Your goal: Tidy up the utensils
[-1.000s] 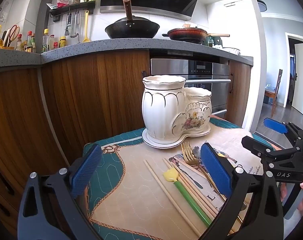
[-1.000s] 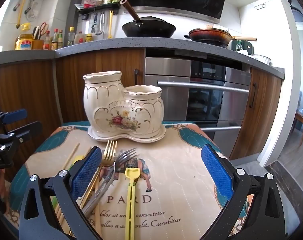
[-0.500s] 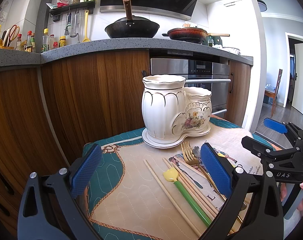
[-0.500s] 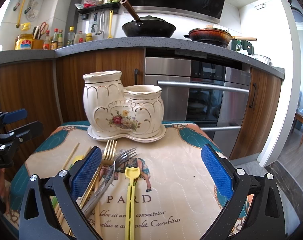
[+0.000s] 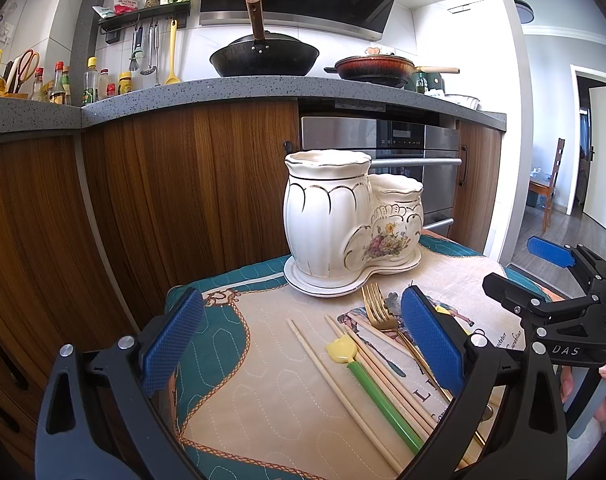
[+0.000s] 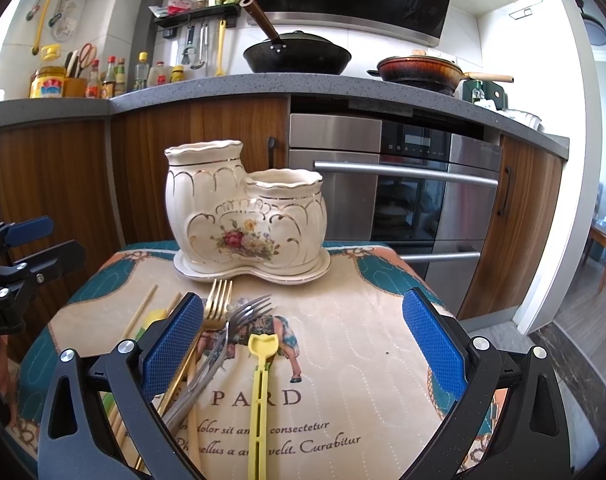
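Left wrist view: left hand-held gripper (image 5: pixel 303 344) is spread wide, blue pads far apart, nothing betw. them, hovering over the near-left part of the desk (image 5: pixel 271 412), which is covered w/ a beige and teal quilted cloth. Ceramic utensil holder (image 5: pixel 349 224) stands upright on its own saucer at the far side of the cloth: cream-white, gold trim, floral decal, two joined pots, tall one at left, shorter one at right. In front of it lie wooden chopsticks (image 5: pixel 343 392), loose and roughly parallel, w/ a green-handled utensil (image 5: pixel 377 396) w/ yellow tip lying among them. Gold fork (image 5: pixel 377 310) lies just right of these, tines toward the holder, partly behind the right pad. Right hand-held gripper (image 5: pixel 551 276) shows at the right edge, held apart from the utensils.

Right wrist view: right hand-held gripper (image 6: pixel 303 344) also wide open, empty, over the near part of the cloth. Holder (image 6: pixel 245 216) straight ahead, both pots look empty. Gold fork (image 6: pixel 217 304) and steel fork (image 6: pixel 245 316) lie side by side, tines toward the holder, handles passing under the left pad. Yellow plastic utensil (image 6: pixel 259 392) lies just right of them on the printed text. Chopsticks (image 6: pixel 141 312) at far left.
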### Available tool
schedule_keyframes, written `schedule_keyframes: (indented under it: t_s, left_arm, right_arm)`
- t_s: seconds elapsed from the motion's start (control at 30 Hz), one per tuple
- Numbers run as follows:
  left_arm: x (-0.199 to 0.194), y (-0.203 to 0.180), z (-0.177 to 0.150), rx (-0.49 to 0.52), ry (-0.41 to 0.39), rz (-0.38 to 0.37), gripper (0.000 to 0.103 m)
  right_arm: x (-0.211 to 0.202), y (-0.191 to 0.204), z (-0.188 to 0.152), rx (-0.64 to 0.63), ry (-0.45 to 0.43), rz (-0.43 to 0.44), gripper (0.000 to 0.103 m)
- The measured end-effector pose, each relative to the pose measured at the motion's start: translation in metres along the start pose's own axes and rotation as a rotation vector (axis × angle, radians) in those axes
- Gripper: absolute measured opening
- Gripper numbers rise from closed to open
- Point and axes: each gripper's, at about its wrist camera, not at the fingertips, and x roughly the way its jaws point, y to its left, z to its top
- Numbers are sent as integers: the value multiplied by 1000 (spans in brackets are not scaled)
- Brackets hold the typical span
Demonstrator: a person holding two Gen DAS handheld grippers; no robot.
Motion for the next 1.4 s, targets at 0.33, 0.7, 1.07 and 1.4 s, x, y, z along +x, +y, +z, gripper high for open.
schedule_keyframes:
  t_s: [0.33,0.7,1.07,1.4]
  left_arm:
    - [0,0,0,0,0,0,98]
    - [0,0,0,0,0,0,98]
    - [0,0,0,0,0,0,98]
    - [0,0,0,0,0,0,98]
  right_arm:
    - [2,1,0,-1,4,-1,99]
    - [4,-2,-2,-1,7,-5,99]
    - [4,-1,-2,-1,7,-5,99]
    - [5,-2,-2,-2,8,-6,99]
